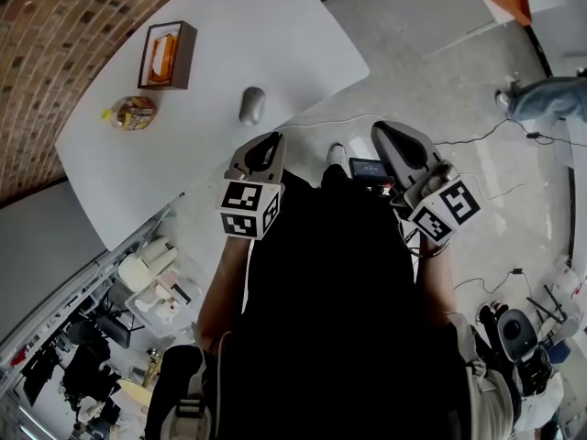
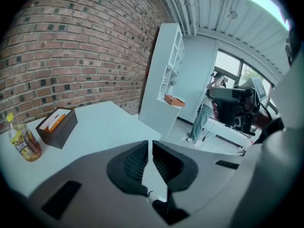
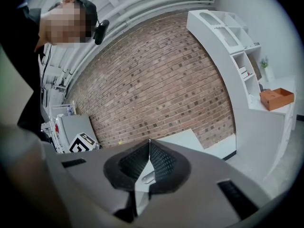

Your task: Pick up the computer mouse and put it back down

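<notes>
Stage: not begun | mouse seen untouched on table, 12 o'clock of L gripper | L gripper, R gripper both clenched, nothing held | left: pick-up, put-down

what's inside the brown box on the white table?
The brown box holds an orange item beside a white item. What they are is too small to tell; the box walls cover everything lower down.

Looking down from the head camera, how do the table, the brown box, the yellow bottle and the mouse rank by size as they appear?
1. The table, by far the largest.
2. The brown box.
3. The yellow bottle and the mouse look about alike, so I won't rank them.
</notes>
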